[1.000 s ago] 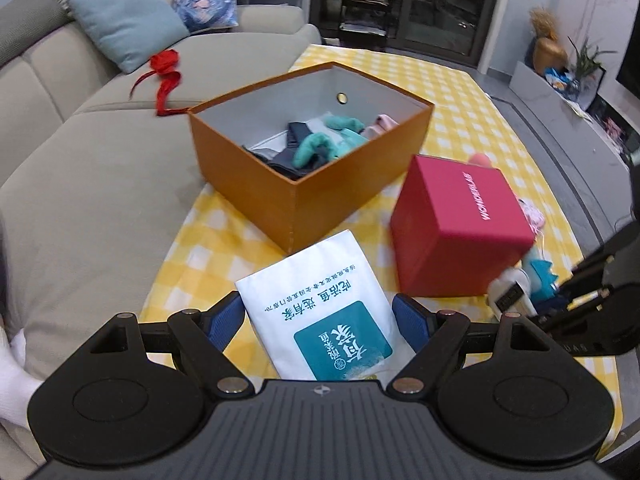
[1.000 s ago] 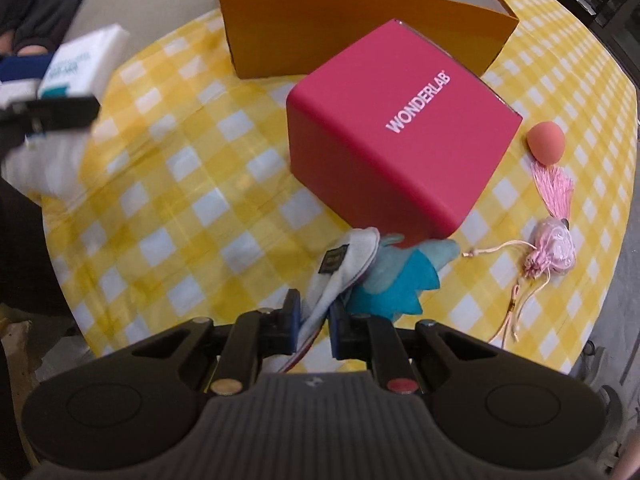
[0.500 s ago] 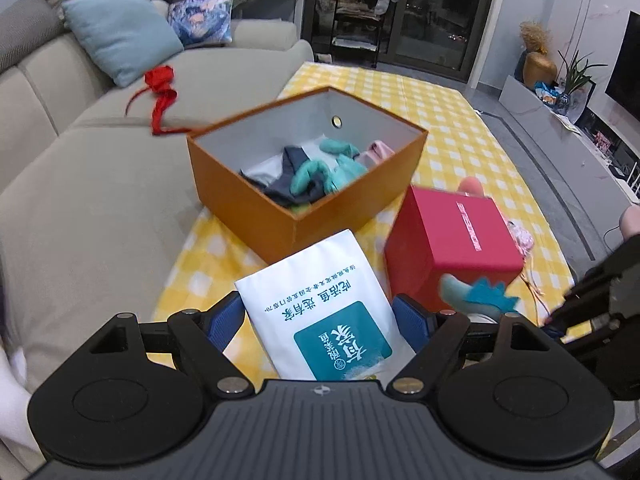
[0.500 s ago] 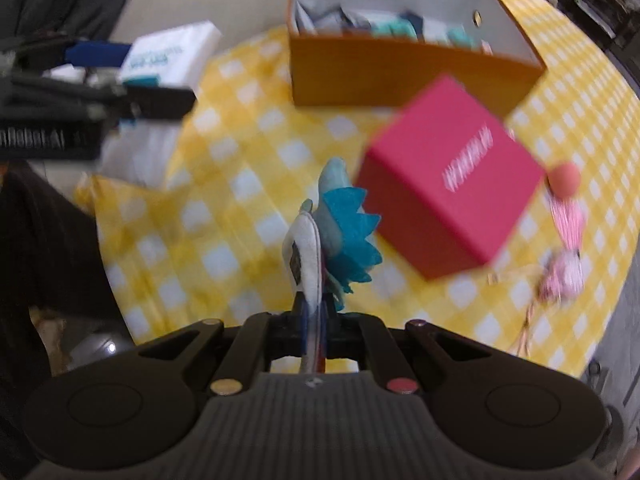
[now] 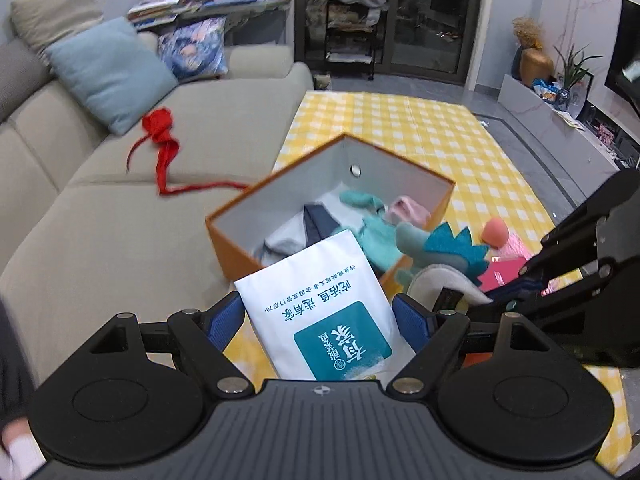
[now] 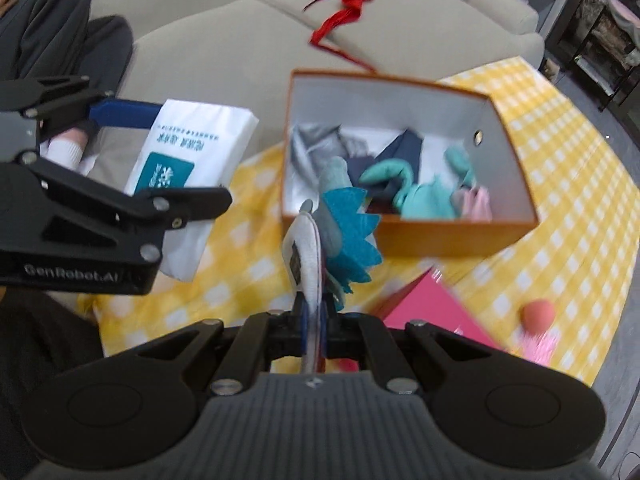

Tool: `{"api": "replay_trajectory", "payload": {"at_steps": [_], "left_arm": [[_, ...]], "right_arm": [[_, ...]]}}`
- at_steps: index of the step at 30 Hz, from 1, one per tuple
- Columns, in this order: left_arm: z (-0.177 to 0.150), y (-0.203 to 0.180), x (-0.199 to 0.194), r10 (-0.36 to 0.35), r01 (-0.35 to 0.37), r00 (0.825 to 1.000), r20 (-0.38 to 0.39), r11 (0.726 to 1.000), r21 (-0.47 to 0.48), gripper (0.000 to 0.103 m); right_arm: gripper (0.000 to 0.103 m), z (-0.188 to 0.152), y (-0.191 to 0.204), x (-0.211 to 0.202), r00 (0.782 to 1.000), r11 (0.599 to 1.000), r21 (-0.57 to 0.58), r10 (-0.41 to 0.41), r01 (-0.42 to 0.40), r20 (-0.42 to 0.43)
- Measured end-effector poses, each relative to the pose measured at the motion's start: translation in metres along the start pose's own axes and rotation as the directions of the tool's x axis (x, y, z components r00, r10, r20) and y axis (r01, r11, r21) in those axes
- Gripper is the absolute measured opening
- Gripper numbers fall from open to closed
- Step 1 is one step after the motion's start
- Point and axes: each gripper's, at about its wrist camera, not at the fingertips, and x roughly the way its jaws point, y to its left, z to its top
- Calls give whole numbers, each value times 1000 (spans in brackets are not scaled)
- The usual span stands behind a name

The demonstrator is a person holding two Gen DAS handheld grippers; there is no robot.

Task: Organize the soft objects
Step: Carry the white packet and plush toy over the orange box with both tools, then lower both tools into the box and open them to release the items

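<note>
- Right gripper (image 6: 313, 330): jaws pressed nearly together, having just closed, pinching the white edge of a plush toy (image 6: 340, 236) with teal spikes. The toy is held clear of the cloth, in front of the near wall of the orange box (image 6: 452, 236).
- Left gripper (image 5: 320, 318): jaws spread wide with a white tissue pack (image 5: 320, 308) between them; blue pads sit against both its sides and the pack is carried in the air beside the box.
- Surface: a desk under a yellow-and-white checked cloth (image 5: 400, 120), set against a beige sofa (image 5: 100, 240).
- Room: a living room with a dark glass door and a rack of shelves at the back, a low white cabinet with a plant to the right.
- Orange box: open, on the cloth; inside lie a teal soft toy (image 6: 416, 196), dark blue and grey fabric, and something pink.
- On the cloth, near the box: a red box (image 6: 432, 312) and a coral ball (image 6: 538, 314) with pink tassels just beside it.
- On the sofa: a red ribbon (image 5: 162, 148), a light blue cushion (image 5: 108, 72), and a person's legs in dark trousers (image 6: 52, 28).
- In the left wrist view, the tissue pack and the plush toy hide the box's near corner.
</note>
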Motion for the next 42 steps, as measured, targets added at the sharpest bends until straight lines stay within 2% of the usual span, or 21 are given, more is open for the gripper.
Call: {"api": "replay_trajectory", "payload": {"at_steps": [8, 18, 26, 33, 42], "left_arm": [[32, 11, 40, -26, 29, 999, -34, 995, 94, 93], [63, 13, 101, -50, 58, 995, -91, 994, 93, 93], [69, 12, 153, -30, 47, 986, -167, 994, 103, 93], [74, 19, 193, -13, 29, 974, -225, 997, 67, 93], [76, 17, 224, 13, 10, 964, -265, 996, 87, 93]], "right_arm": [[3, 44, -38, 6, 999, 998, 60, -33, 30, 40], [3, 76, -75, 40, 998, 992, 120, -46, 40, 40], [3, 94, -106, 89, 999, 985, 166, -42, 40, 13], [3, 104, -126, 124, 999, 982, 187, -36, 35, 2], [3, 113, -144, 168, 1000, 975, 223, -15, 20, -26]]}}
